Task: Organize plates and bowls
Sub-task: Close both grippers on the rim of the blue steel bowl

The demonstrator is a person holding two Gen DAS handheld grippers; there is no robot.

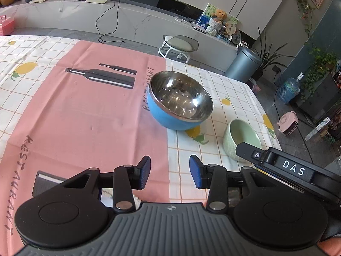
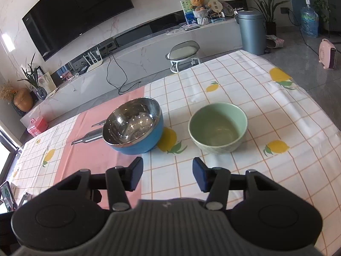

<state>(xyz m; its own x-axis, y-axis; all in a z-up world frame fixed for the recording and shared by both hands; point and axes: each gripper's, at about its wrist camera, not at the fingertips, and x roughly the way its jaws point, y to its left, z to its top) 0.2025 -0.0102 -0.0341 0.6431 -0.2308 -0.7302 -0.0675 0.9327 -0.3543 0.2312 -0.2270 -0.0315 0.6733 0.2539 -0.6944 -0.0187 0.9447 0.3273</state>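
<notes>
Blue steel-lined bowl (image 2: 133,129) and green bowl (image 2: 217,128) sit empty; both hand-held grippers gape, holding nothing.

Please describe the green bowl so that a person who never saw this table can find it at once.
Start at the lemon-print checked tablecloth with the pink placemat on it. Off the mat, on the checked part, stands the small pale green ceramic bowl, upright and empty. Its neighbour, the bigger blue bowl with a shiny steel inside, partly overlaps the mat.

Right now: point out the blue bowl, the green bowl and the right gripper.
blue bowl (image 2: 136,147): right wrist view, on its blue outer wall.
green bowl (image 2: 217,133): right wrist view, on its inner floor.
right gripper (image 2: 167,175): right wrist view, midway between its fingertips.
</notes>
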